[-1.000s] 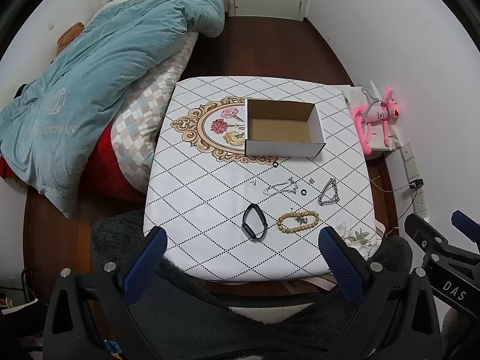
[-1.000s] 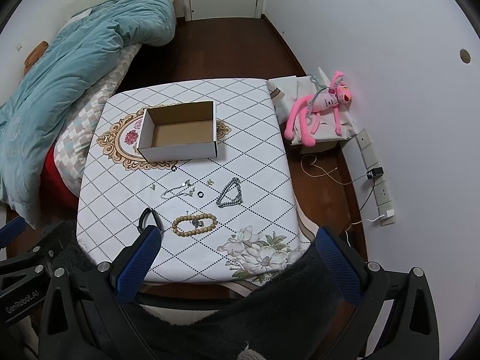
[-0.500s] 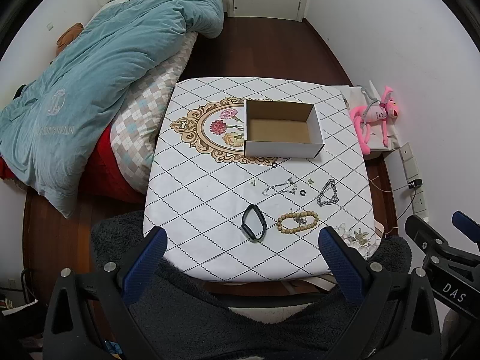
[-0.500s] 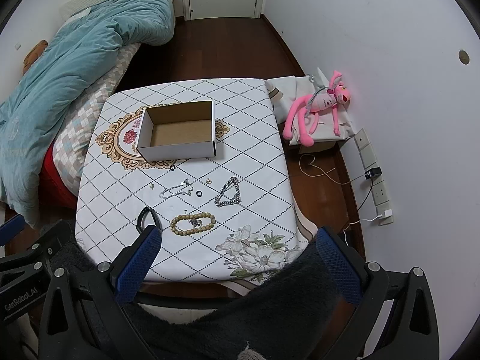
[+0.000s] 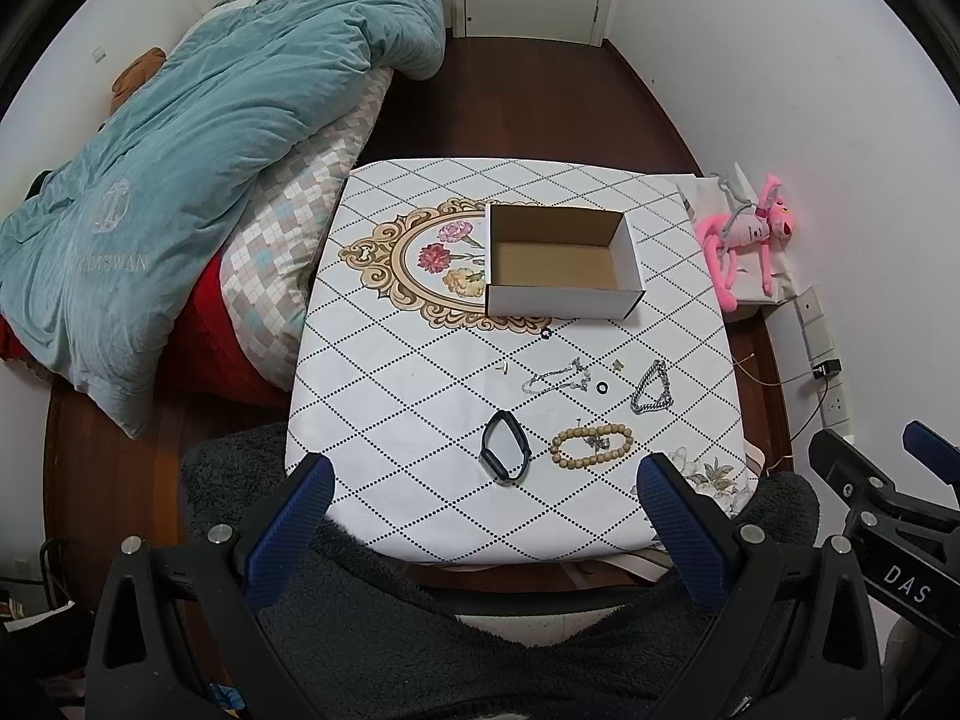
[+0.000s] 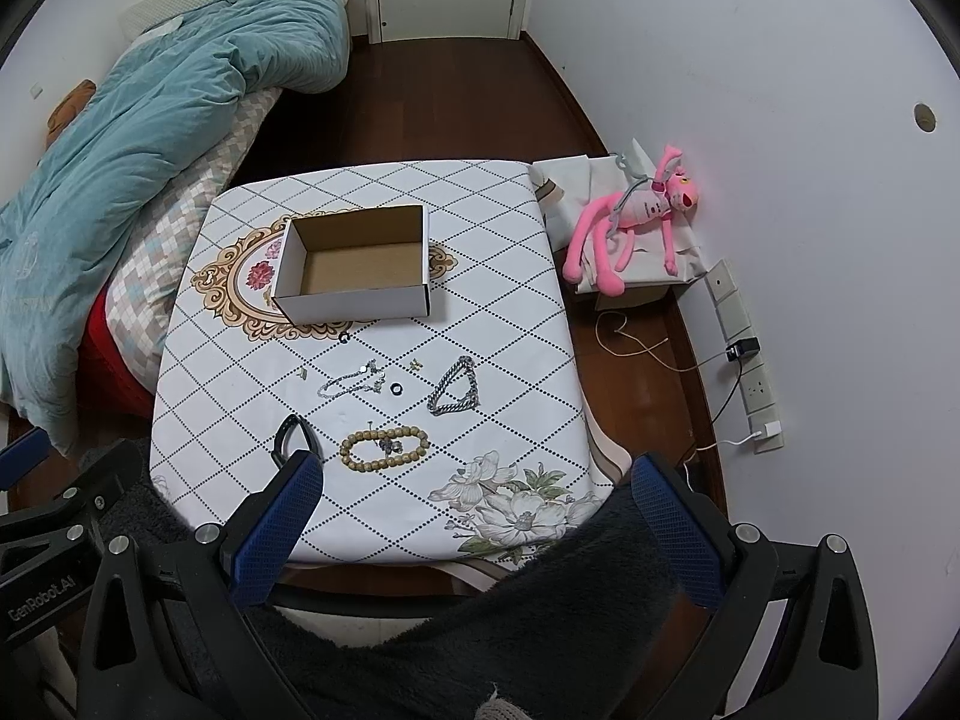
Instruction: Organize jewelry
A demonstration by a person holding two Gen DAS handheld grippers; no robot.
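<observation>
Holding both tools high, we keep the left gripper (image 5: pixel 480 480) and right gripper (image 6: pixel 474 474) spread wide with nothing between their fingers. At frame centre, the open cardboard box (image 5: pixel 561 267) sits on the patterned table (image 5: pixel 390 396). Just below it lie the wooden bead bracelet (image 5: pixel 593 447), black band (image 5: pixel 505 455), thick silver chain (image 5: pixel 651 389) and thin silver chain (image 5: pixel 555 377).

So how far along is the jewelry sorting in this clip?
Nothing is done: the cardboard box is empty. Nothing is in hand; the left gripper and right gripper are open, short of the table. Left to go: the bead bracelet, black band, silver chain, thin necklace and small pieces.
</observation>
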